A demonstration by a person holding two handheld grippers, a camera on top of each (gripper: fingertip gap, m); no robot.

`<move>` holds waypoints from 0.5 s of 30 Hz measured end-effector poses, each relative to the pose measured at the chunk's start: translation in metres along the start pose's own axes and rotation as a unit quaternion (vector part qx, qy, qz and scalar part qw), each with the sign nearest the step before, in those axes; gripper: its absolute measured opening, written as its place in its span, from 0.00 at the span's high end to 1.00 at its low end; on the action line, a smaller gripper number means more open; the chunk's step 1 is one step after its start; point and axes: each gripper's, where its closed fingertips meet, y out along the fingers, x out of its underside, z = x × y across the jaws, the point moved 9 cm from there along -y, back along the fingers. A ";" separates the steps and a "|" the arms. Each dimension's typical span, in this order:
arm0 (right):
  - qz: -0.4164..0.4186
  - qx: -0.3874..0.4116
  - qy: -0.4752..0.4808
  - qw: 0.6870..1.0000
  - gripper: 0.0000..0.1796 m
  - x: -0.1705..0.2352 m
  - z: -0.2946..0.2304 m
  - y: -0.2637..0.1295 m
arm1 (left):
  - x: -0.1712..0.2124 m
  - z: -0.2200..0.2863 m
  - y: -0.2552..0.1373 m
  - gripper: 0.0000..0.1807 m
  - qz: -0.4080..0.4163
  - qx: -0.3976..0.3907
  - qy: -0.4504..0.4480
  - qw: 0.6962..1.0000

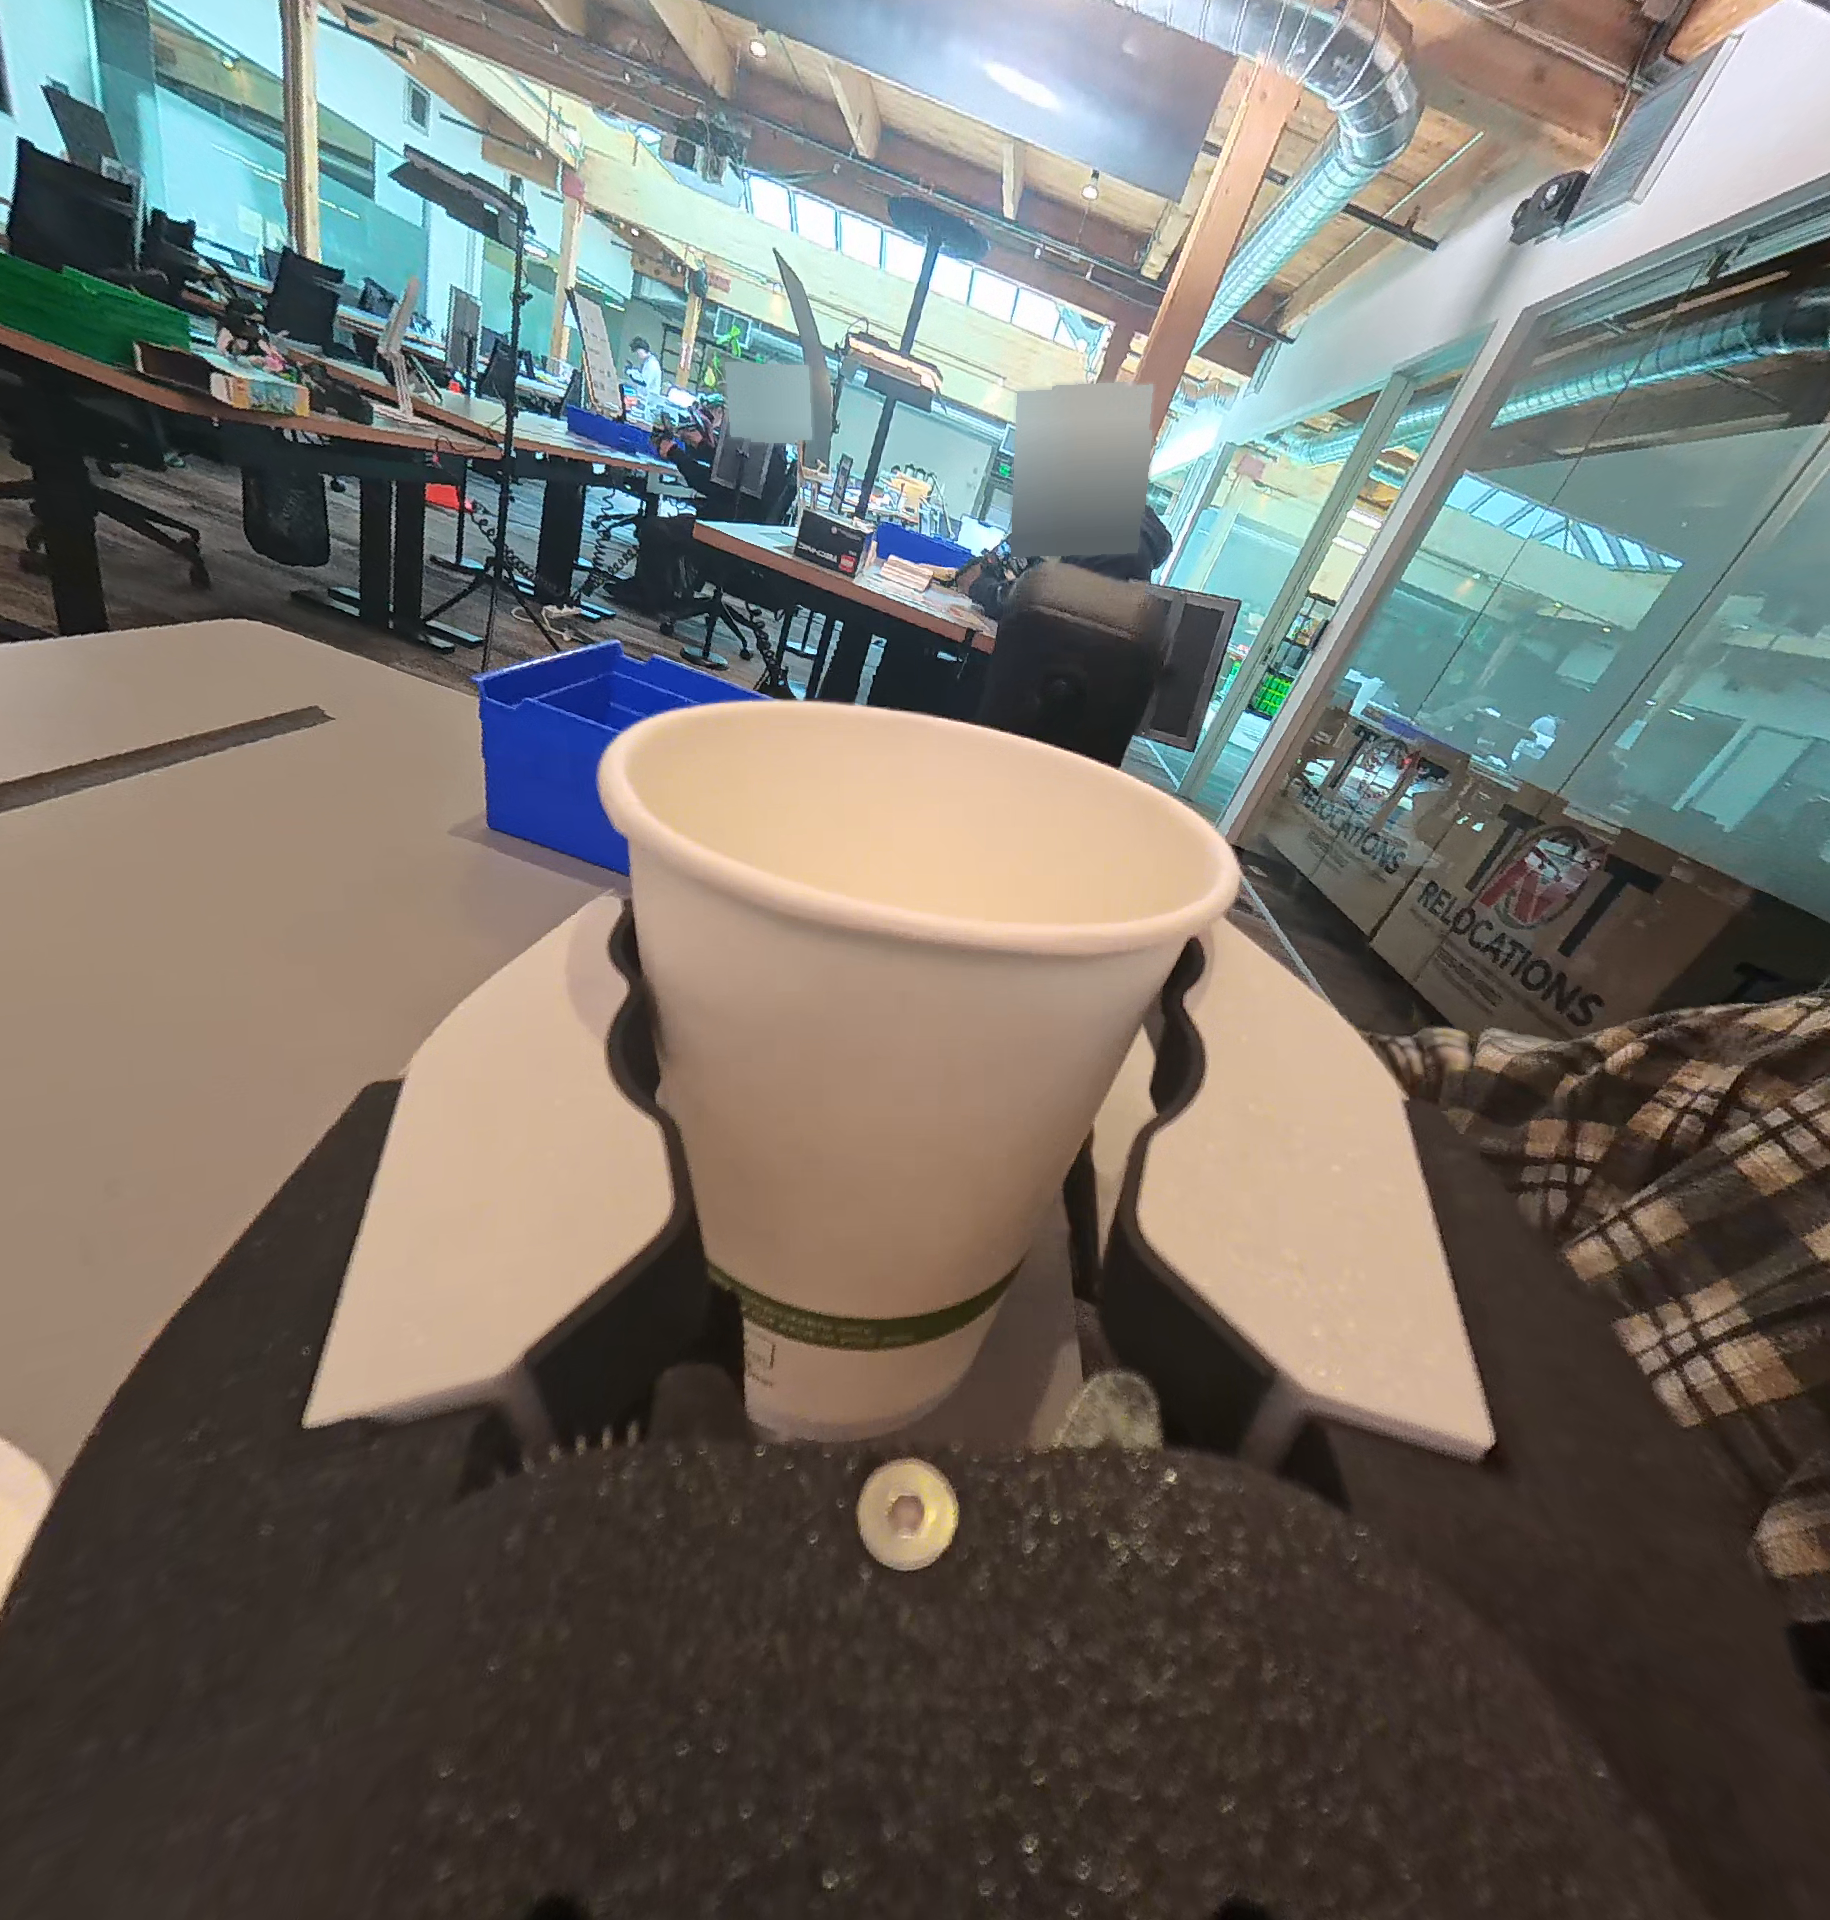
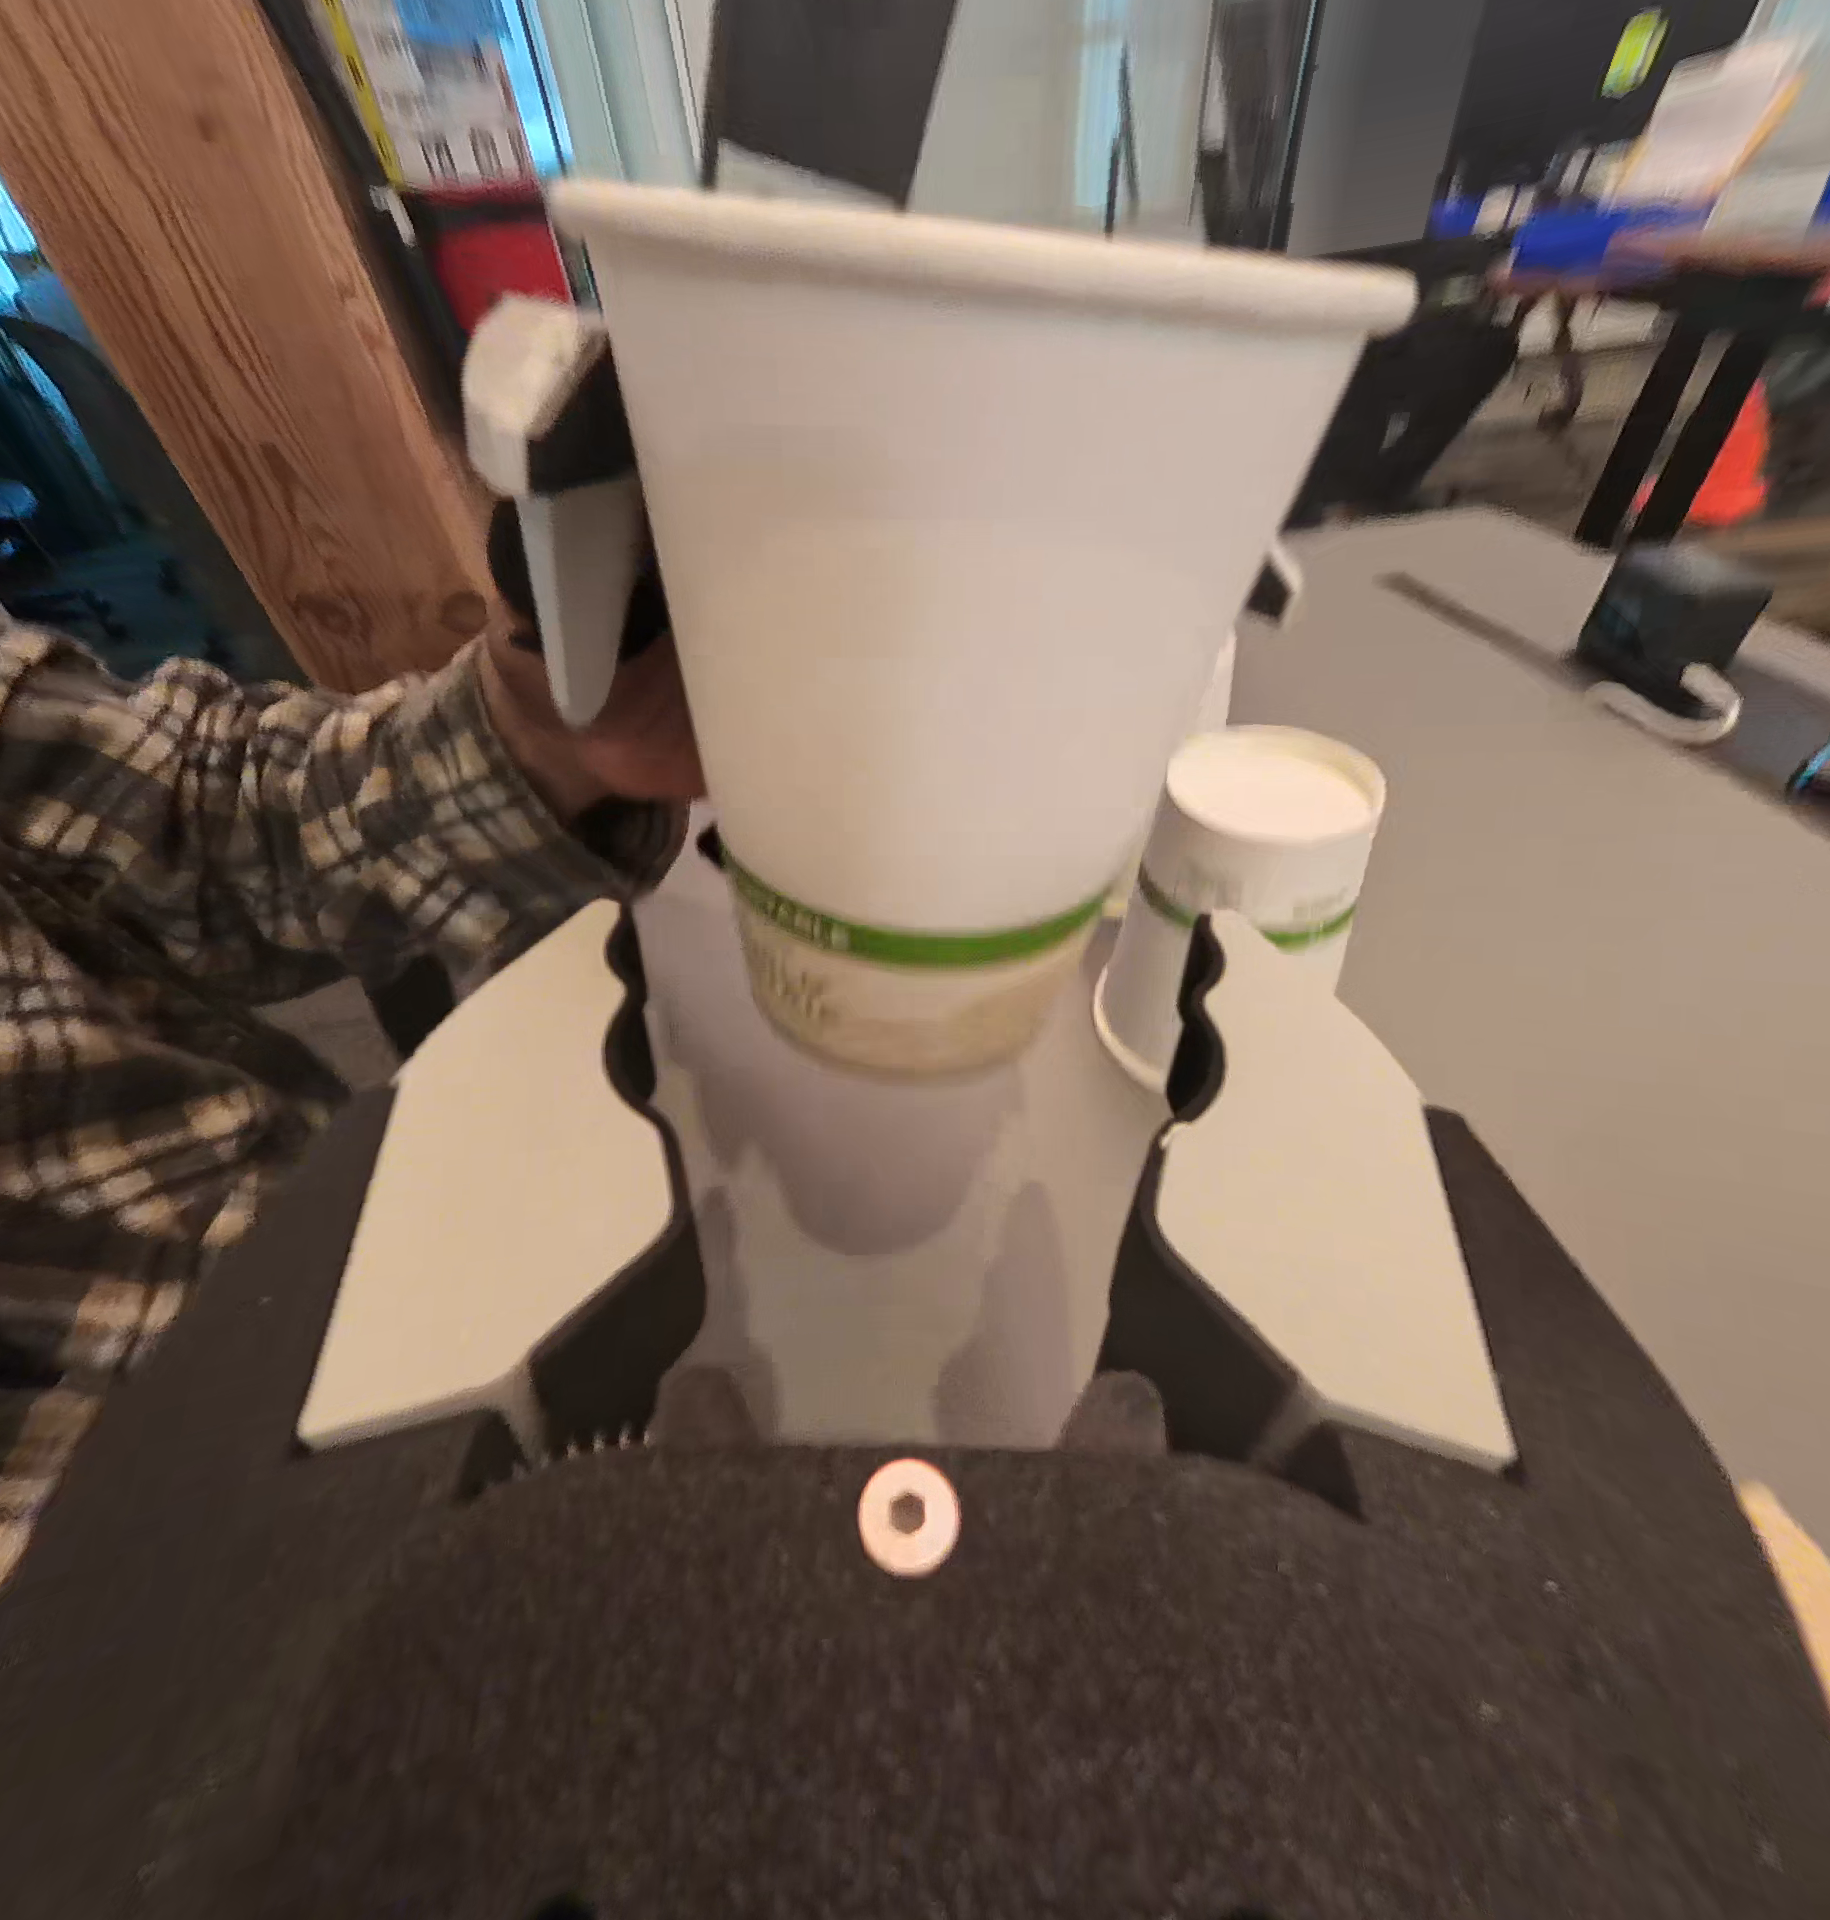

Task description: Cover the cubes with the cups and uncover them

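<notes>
In your left wrist view, your left gripper [image 1: 911, 1049] is pinching a white paper cup [image 1: 890, 1039] with a green band near its base. The cup is mouth up and leans a little away from the camera, both black inner finger edges pressing its sides. Under it lies the grey table [image 1: 194, 987], and a blue plastic bin [image 1: 558, 748] sits on the table just behind the cup. A plaid sleeve [image 1: 1659, 1226] shows at the right edge. No cube can be made out in this view.

In your right wrist view, which is blurred by motion, your right gripper [image 2: 911, 1039] is spread wide with nothing between its fingers; only grey table [image 2: 1617, 1039] shows in the gap. Ahead of it, the same paper cup [image 2: 952, 582] hangs above the table, mouth up, in the grip of the left gripper [image 2: 558, 520], whose white finger shows against the cup's left side; its other finger is mostly hidden behind the cup. Your hand [image 2: 630, 727] and plaid sleeve [image 2: 215, 831] reach in from the left. To the right, a second paper cup [image 2: 1254, 894] stands upside down on the table, just beyond your right fingertip. Whether it covers a cube, you cannot tell from here. A wooden post [image 2: 236, 312] rises behind at the left.
</notes>
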 end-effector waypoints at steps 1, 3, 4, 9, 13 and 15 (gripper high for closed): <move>-0.038 -0.003 0.009 0.999 0.46 0.000 0.000 -0.009 | 0.000 0.000 -0.001 0.48 0.001 -0.003 0.003 1.000; -0.107 0.003 0.032 0.994 0.49 -0.010 0.001 -0.035 | 0.001 0.000 -0.002 0.48 -0.001 -0.013 0.016 1.000; -0.137 0.014 0.053 0.989 0.51 -0.020 0.004 -0.049 | 0.001 0.000 -0.002 0.48 -0.004 -0.021 0.024 0.999; -0.274 0.066 0.165 0.945 0.58 -0.100 0.019 -0.080 | 0.005 0.002 0.013 0.48 -0.011 -0.070 0.078 0.994; -0.360 0.092 0.218 0.902 0.65 -0.126 0.035 -0.059 | 0.005 0.007 0.025 0.48 -0.004 -0.115 0.112 0.987; -0.400 0.091 0.239 0.880 0.67 -0.122 0.041 -0.043 | 0.005 0.009 0.029 0.48 -0.003 -0.135 0.123 0.983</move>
